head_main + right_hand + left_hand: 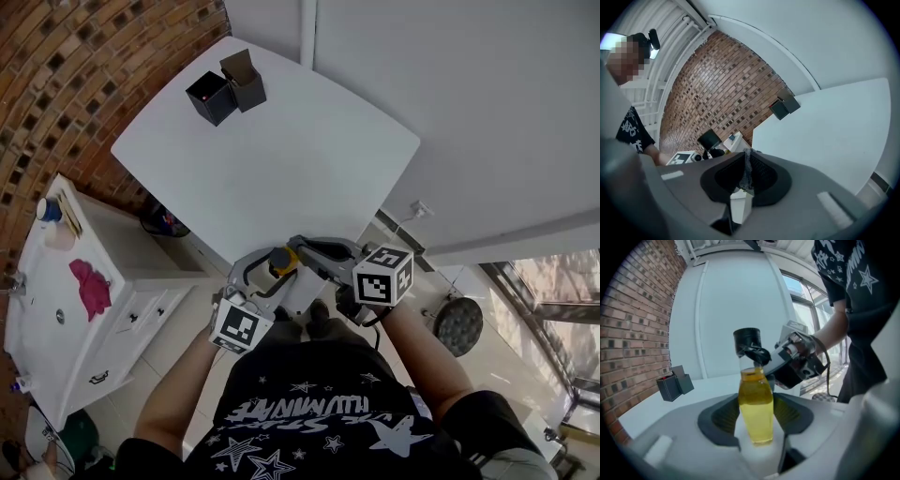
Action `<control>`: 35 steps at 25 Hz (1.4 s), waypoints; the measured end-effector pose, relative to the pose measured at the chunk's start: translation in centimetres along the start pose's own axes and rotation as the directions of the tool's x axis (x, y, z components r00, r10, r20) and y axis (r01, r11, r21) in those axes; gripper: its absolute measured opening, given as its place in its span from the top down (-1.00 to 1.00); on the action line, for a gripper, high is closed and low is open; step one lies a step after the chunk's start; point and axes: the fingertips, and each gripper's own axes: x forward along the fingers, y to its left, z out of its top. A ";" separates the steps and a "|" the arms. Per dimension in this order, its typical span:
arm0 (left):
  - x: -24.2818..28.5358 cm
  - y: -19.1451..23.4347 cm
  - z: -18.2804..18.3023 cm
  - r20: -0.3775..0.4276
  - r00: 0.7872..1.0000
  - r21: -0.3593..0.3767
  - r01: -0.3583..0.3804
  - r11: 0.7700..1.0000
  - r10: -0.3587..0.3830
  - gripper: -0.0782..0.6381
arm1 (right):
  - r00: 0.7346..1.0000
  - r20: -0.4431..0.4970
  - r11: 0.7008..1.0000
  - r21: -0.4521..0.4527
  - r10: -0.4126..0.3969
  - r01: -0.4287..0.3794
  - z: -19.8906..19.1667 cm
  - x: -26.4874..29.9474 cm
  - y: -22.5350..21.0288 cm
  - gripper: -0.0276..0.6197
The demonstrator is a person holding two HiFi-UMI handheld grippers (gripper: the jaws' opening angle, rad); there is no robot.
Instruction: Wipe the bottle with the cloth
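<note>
White table [281,159] lies beyond; left hand-held gripper [757,417] clamps the bottle [755,394], right hand-held gripper [747,178] pinches the cloth [747,166].

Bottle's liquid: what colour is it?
Yellow; the bottle shows clearest in the left gripper view.

Your left claw [759,416] is clamped on the bottle [755,394], its pads pressing the lower body from both sides. Your right claw [746,176] is closed tight on a thin fold of cloth [747,164]. Both forearms [178,384] bend inward, so the two claws sit close together before your chest, just off the near edge of the worktop [281,159]. The right claw's tip is close beside the bottle's top.
</note>
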 end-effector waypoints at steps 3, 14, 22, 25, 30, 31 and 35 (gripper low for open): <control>0.0 0.0 0.0 0.003 1.000 0.005 0.014 1.000 -0.014 0.17 | 1.000 -0.021 1.000 0.022 0.003 -0.002 -1.0 0.5 -0.9 0.81; 0.3 0.0 -0.2 -0.013 0.999 0.056 0.042 0.998 -0.042 0.16 | 0.971 -0.218 0.995 -0.031 -0.096 0.092 -5.8 2.3 -4.9 0.81; 0.6 0.1 -0.5 -0.030 1.000 0.081 0.000 0.997 0.003 0.14 | 0.948 -0.266 0.984 -0.086 -0.173 0.156 -7.0 2.5 -6.1 0.81; 0.4 0.2 -0.5 -0.026 0.999 0.080 -0.020 0.997 0.022 0.14 | 0.951 -0.239 0.980 -0.078 -0.196 0.183 -6.7 2.1 -6.6 0.81; -0.9 0.2 0.1 -0.010 0.999 0.053 -0.040 0.998 0.041 0.09 | 0.958 -0.155 0.970 -0.061 -0.241 0.234 -4.6 0.2 -6.9 0.81; -1.4 0.4 0.0 -0.011 0.999 0.037 -0.053 0.998 0.053 0.08 | 0.959 -0.129 0.967 -0.068 -0.252 0.245 -4.0 -0.3 -6.8 0.81; -4.8 2.6 -0.9 -0.018 0.986 -0.108 -0.168 0.980 0.167 0.08 | 0.954 -0.005 0.942 -0.163 -0.298 0.294 -0.6 -2.4 -5.5 0.81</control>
